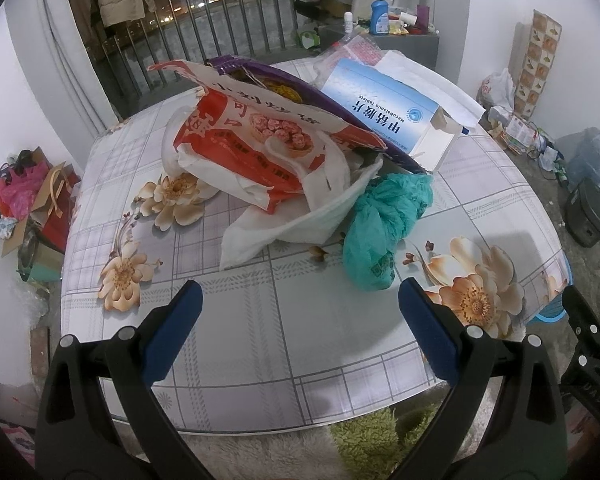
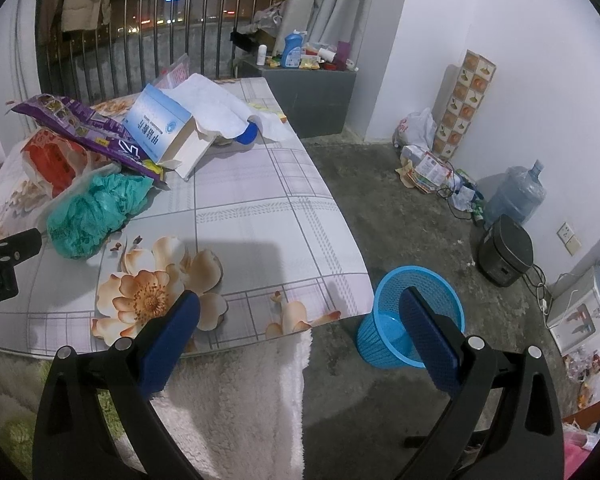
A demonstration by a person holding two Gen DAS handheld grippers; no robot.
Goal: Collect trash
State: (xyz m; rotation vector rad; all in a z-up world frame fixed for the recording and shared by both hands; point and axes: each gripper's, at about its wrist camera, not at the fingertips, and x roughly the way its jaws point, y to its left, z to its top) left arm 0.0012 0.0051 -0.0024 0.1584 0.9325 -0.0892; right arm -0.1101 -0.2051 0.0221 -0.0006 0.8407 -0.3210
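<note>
On table (image 1: 260, 340) — trash pile (image 1: 284, 152); both grippers seemingly empty.

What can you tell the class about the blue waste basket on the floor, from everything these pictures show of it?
The blue waste basket is a round bin of what looks like plastic, its wall a fine open mesh and its base solid. It widens toward the rim and stands upright on the grey floor, just off the table corner, apart from it. No trash shows inside. In the right wrist view one finger of the open right gripper overlaps it; whether they touch cannot be told. In the left wrist view only a sliver shows past the table edge.
</note>
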